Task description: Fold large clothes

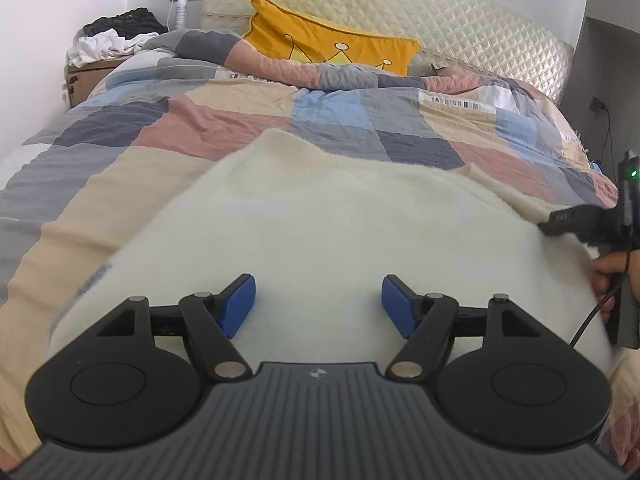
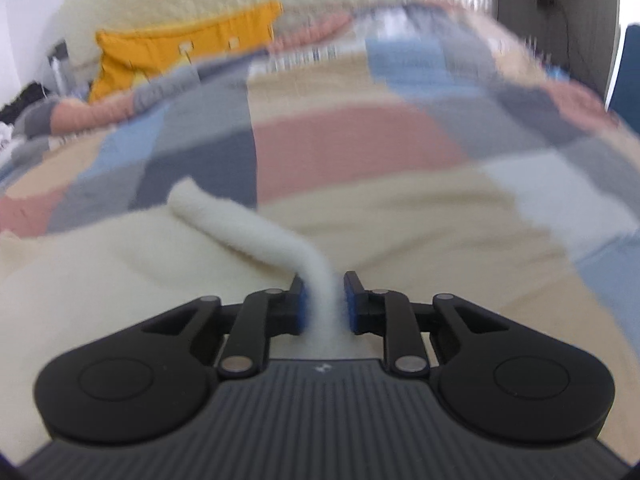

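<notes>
the sweater (image 1: 320,216) lies spread on the bed (image 1: 120,152), not yet folded. the right gripper (image 2: 324,300) pinches its edge; the left gripper (image 1: 318,304) hangs open over it.

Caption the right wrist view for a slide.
Right tongs pinch a fold of the cream sweater above the patchwork quilt.

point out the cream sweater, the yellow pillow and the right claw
cream sweater (image 1: 340,216), left wrist view, middle of its flat body
yellow pillow (image 1: 320,40), left wrist view, its front face
right claw (image 2: 325,300), right wrist view, between its blue pads
</notes>
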Tool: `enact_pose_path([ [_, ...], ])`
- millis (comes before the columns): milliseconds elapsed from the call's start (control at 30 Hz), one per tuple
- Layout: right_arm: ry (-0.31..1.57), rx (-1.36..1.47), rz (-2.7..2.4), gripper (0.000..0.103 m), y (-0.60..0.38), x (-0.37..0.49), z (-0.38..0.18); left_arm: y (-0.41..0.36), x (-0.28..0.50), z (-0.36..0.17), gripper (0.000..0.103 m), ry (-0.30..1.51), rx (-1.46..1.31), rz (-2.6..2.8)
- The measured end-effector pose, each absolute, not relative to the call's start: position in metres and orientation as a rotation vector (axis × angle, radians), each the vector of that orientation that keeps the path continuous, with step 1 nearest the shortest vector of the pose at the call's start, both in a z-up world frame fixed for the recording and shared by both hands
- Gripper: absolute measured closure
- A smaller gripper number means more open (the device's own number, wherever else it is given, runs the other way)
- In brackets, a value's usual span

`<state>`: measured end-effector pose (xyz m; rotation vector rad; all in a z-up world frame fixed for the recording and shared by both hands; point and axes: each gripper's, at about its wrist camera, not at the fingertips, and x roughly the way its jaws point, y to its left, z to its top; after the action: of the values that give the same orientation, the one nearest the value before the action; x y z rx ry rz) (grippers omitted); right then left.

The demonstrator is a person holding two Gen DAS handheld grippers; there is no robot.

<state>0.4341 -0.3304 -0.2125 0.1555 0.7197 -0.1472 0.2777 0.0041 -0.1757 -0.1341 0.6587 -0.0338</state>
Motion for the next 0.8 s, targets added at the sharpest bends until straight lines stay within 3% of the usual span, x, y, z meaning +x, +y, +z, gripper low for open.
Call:
enact_pose_path([
  [100,0.745,0.187,-0.146,0.071,-0.334,0.436,-0.219,0.005,0.28,-0.175,0.028,0.666,-0.131,-0.042],
  [267,0.706,0.203,-0.125,0.071,-0.329,0.42,-0.206,0.013,0.283,-0.17,0.028,0.673,-0.174,-0.043],
  [400,0.658,0.229,-0.12,0.051,-0.326,0.395,-0.189,0.015,0.275,-0.161,0.028,0.654,-0.191,-0.042],
  [800,0.52,0.182,0.054,0.051,-0.295,0.307,-0.133,0.002,0.227,-0.133,0.028,0.597,-0.199,-0.086],
])
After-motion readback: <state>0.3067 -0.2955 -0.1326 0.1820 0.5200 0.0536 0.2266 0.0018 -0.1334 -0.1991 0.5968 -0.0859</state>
